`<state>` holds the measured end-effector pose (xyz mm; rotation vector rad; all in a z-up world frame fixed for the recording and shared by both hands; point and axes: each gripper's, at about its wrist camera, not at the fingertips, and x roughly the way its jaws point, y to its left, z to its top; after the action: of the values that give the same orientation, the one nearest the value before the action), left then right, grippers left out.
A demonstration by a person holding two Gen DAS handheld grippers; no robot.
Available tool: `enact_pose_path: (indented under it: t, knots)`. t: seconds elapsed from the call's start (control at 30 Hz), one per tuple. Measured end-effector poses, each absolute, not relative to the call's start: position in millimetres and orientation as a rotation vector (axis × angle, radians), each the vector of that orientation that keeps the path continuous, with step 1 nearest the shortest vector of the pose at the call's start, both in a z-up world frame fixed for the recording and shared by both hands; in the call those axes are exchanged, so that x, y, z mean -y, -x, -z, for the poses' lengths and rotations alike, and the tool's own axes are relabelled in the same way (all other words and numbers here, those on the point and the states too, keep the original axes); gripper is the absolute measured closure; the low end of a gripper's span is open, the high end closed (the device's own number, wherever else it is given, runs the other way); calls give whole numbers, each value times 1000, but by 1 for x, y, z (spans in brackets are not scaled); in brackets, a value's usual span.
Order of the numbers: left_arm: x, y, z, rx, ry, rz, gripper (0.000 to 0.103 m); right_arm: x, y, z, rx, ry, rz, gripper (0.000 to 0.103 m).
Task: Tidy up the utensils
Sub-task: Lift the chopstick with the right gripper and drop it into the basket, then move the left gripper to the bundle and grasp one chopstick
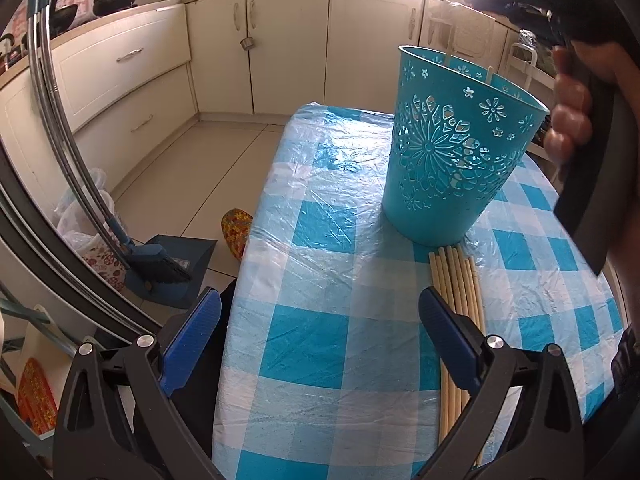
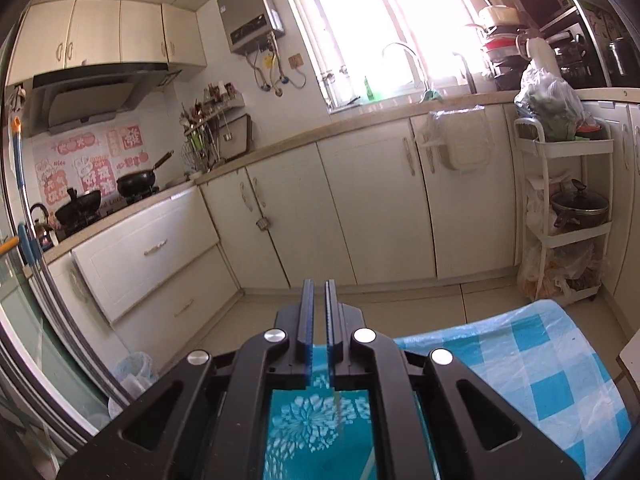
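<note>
Sorting chopsticks (image 1: pixel 456 292) into the teal bin (image 1: pixel 460 148) looks partly done: two pale stick tips poke above the bin's far rim, so at least a couple seem already inside, while a bundle of maybe six or seven lies flat on the table (image 1: pixel 320 240), its far ends just at the bin's base, running back toward the near edge under the left gripper's right finger. The bin stands upright toward the table's far right part, on the blue-check cloth under clear plastic. Left gripper (image 1: pixel 320 340) hovers over the near part of the table, jaws wide apart, nothing between them; the bundle sits beside and under its right finger, not gripped. Right gripper (image 2: pixel 318 320) is seen from its own camera with jaws almost closed, only a thin slit between the pads; a thin pale stick shows just below the pads, over the bin's flower pattern, but whether the pads actually pinch it I cannot tell. In the left view the person's right hand (image 1: pixel 568 112) holds that gripper's handle up beside the bin's right rim. Judgement: most of the work is left, the whole bundle has yet to go in. Kitchen cabinets, stove with pans, and a dustpan on the floor lie beyond the table.
</note>
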<state>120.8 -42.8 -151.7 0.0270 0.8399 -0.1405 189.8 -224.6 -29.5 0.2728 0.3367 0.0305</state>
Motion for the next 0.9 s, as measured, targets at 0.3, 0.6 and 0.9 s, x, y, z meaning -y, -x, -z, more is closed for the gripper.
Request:
enact_pose_path:
  t: [0.3, 0.6, 0.9]
  knots:
    - [32, -117, 149, -850, 1, 120, 8, 229, -119, 27, -340, -229, -55, 75]
    - [18, -113, 153, -884, 41, 91, 8, 240, -69, 107, -632, -228, 10, 76]
    - [20, -105, 150, -878, 23, 94, 8, 220, -94, 166, -845, -210, 0, 78]
